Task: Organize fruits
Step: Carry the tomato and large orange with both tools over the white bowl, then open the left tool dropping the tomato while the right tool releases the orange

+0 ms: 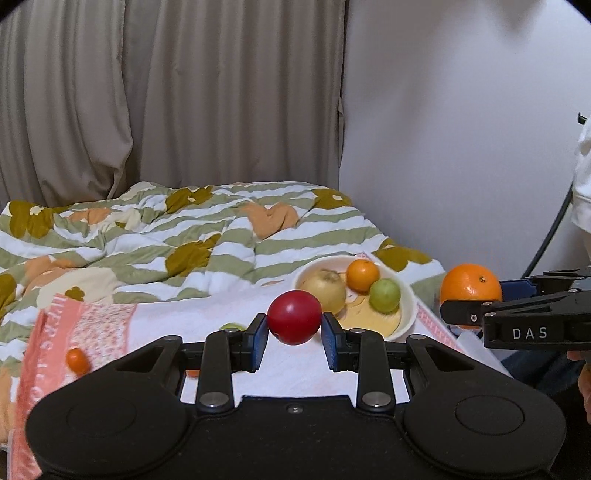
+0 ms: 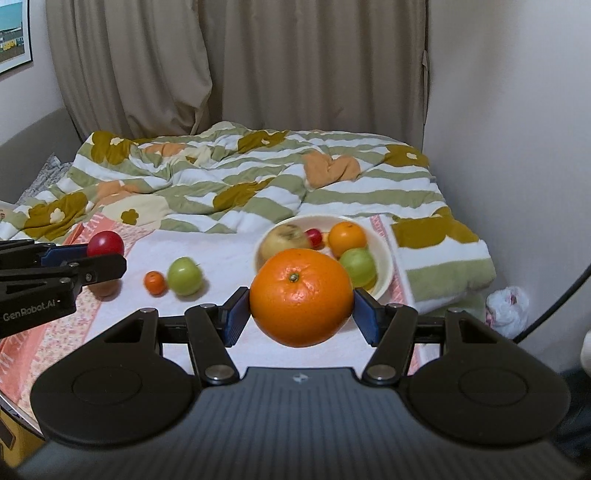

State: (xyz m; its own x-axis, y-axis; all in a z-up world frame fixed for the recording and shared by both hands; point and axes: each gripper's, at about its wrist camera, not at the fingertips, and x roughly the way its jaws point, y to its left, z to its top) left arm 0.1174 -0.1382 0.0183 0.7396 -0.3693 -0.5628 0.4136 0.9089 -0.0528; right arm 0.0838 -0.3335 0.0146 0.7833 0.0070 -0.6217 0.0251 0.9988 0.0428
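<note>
Right wrist view: our right fingers (image 2: pixel 301 314) hold the big orange (image 2: pixel 301 297), left fingers (image 1: pixel 294 334) hold the red fruit (image 1: pixel 294 322); both round, either could slip and roll off the bed (image 2: pixel 240 254).

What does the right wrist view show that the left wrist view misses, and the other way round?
Only the right wrist view shows the whole loose green fruit on the towel, a brownish fruit under the left tool, a small red fruit in the bowl, a white bag and a wall picture.

Only the left wrist view shows an orange piece just behind its fingers.

Both show the red fruit in the left tool, the big orange in the right tool, and the bowl's contents.
</note>
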